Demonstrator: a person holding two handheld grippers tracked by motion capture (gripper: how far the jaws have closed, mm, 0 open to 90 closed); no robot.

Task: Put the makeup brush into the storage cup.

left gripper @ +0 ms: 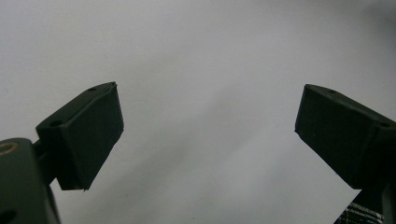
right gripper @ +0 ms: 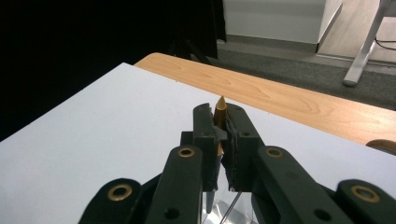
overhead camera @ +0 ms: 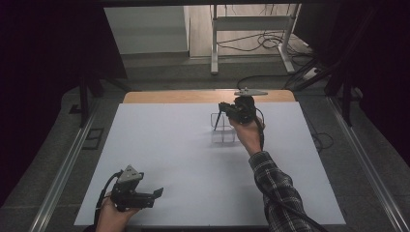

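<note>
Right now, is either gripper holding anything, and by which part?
The right gripper is shut on a pen, near its gold pointed tip, which pokes out past the jaws. The left gripper is open and holds nothing.

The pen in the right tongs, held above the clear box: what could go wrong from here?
1. The right tongs pinch the pen near its tip, so it may slip or tilt.
2. The clear box is hard to see and looks light; the pen might miss its opening or push it across the white sheet.
</note>
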